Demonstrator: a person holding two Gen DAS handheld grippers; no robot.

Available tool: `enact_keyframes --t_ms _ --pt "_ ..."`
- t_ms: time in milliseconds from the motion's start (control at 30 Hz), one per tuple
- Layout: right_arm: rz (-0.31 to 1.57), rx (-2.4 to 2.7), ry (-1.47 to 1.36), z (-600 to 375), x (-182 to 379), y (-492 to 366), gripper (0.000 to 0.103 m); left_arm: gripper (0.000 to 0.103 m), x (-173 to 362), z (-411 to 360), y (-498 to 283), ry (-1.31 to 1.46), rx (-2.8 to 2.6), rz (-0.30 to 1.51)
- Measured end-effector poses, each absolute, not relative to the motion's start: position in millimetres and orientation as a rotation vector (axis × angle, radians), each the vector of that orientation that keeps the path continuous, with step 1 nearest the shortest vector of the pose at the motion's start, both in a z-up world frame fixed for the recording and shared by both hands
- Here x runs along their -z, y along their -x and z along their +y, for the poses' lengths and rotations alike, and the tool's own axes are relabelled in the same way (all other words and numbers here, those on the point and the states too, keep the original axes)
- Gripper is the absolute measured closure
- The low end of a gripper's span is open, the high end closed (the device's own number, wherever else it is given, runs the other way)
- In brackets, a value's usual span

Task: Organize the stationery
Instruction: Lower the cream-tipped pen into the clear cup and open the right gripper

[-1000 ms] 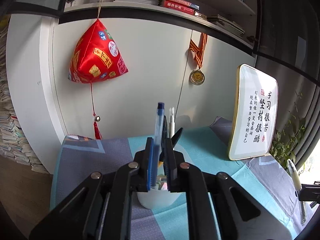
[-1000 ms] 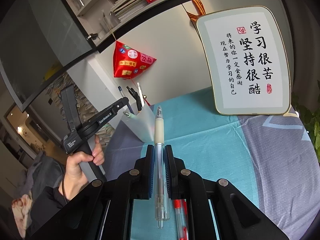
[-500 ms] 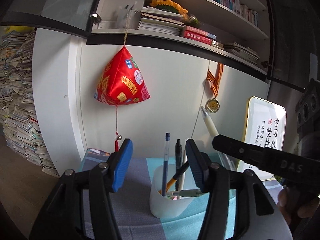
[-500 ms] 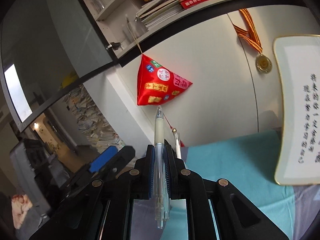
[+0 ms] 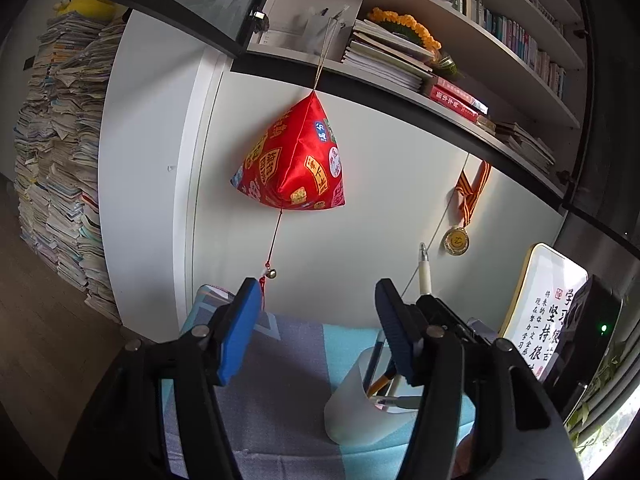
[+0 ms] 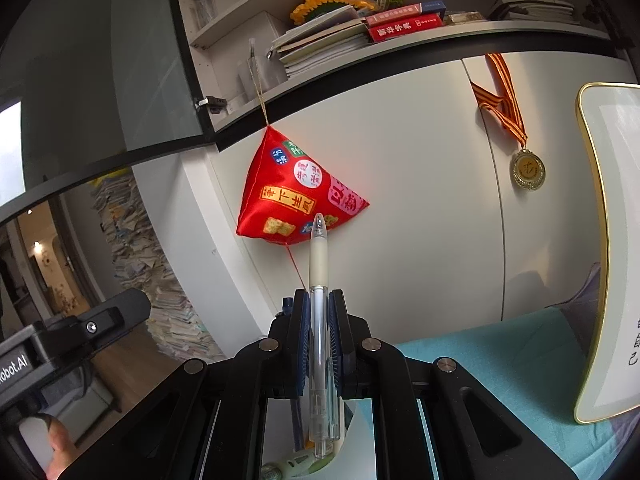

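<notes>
My right gripper (image 6: 319,334) clamps a pen (image 6: 319,304) above the cup (image 5: 356,404); my left gripper (image 5: 316,332) gapes empty beside it.

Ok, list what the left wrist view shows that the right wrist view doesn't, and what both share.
Only the left wrist view: the open left gripper, the white cup from the side, the sign's full text.

Only the right wrist view: the right gripper shut on the clear pen, the pen's whole barrel, a hand at lower left.

Both: the red pouch, the medal, the pen's tip, the shelf books, the teal cloth.
</notes>
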State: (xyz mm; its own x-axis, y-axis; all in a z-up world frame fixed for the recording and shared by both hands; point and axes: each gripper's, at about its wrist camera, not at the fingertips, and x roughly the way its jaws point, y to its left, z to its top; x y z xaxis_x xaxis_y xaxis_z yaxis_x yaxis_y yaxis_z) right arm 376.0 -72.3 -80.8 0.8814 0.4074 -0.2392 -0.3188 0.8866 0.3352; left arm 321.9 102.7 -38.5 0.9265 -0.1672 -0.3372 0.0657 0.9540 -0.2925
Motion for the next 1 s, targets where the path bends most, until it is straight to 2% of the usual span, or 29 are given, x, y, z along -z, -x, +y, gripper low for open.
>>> enact_keyframes --t_ms 700,833,867,933,967,1000 --pt "0.398 -0.438 -0.198 -83.0 83.0 -336.8 0.092 0.043 42.9 90.8 -324.2 0.265 0.157 0.409" --pt "0.441 -0.447 -0.157 -86.3 75.8 -318.8 0.092 0.038 44.6 86.4 -326.0 0.263 0.147 0.429" --pt "0.451 -0.442 -0.137 -86.3 74.1 -313.7 0.09 0.038 45.3 85.1 -326.3 0.265 0.145 0.437" --pt "0.466 -0.436 -0.113 -88.3 71.2 -306.3 0.07 0.037 45.9 82.3 -325.6 0.268 0.154 0.446" --pt "0.461 -0.421 -0.111 -90.3 70.4 -304.8 0.051 0.036 45.7 80.8 -324.9 0.267 0.159 0.449" --pt "0.446 -0.391 -0.113 -92.7 70.2 -304.2 0.042 0.036 45.0 79.2 -324.4 0.262 0.162 0.45"
